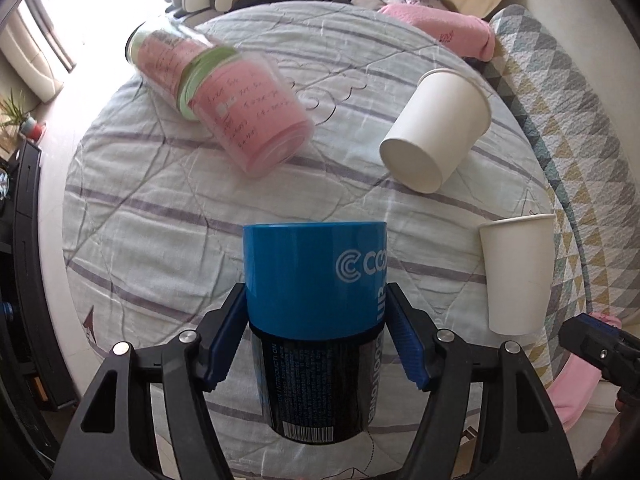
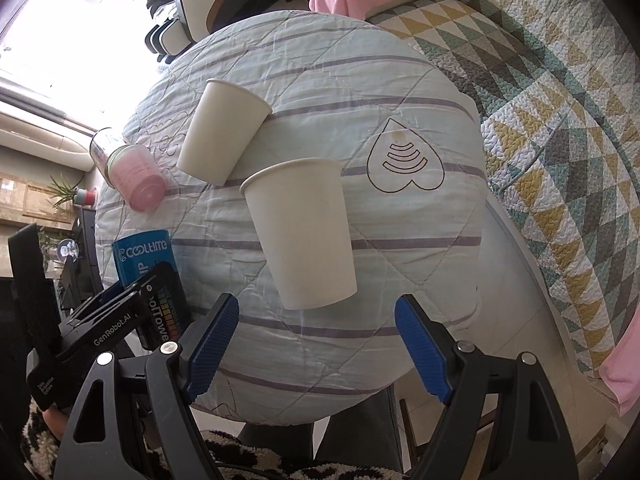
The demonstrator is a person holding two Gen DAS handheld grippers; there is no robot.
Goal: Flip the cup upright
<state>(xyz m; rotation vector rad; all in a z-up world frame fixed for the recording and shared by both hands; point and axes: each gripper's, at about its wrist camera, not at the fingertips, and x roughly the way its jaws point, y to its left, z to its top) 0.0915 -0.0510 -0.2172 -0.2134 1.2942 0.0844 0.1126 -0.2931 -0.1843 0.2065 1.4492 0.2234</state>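
cups lie and stand across a round table (image 1: 132,216) under a pale blue quilted cloth with thin purple stripes. in the left wrist view, far left sits a clear plastic tumbler with a pink and green printed sleeve (image 1: 224,100), lying on its side with its base toward the camera; it looks blurred. in the middle, a blue and black cylindrical canister with white "cool" lettering (image 1: 316,320) stands between the blue-padded fingers (image 1: 224,344) of the left gripper (image 1: 316,340), which are clamped against its two sides. to the right of it a white paper cup tipped on its side (image 1: 436,128) rests on the cloth, its closed bottom facing the camera and its rim pointing away. further right, near the table's edge, a second white paper cup standing with its mouth up (image 1: 516,272) sits upright, well apart from the tipped one. the dark tip of the other gripper shows at the right border.

in the right wrist view the same pink tumbler (image 2: 132,176) is at the left, the canister (image 2: 148,268) below it in the left gripper's grasp, then the tipped cup (image 2: 220,136), then the upright cup (image 2: 300,232) just beside it in this view. the right gripper (image 2: 316,344) has its fingers spread wide with nothing between them, hanging over the near edge of the table, short of the upright cup. at the right lies a quilt with teal, grey and yellow triangles (image 2: 560,120).
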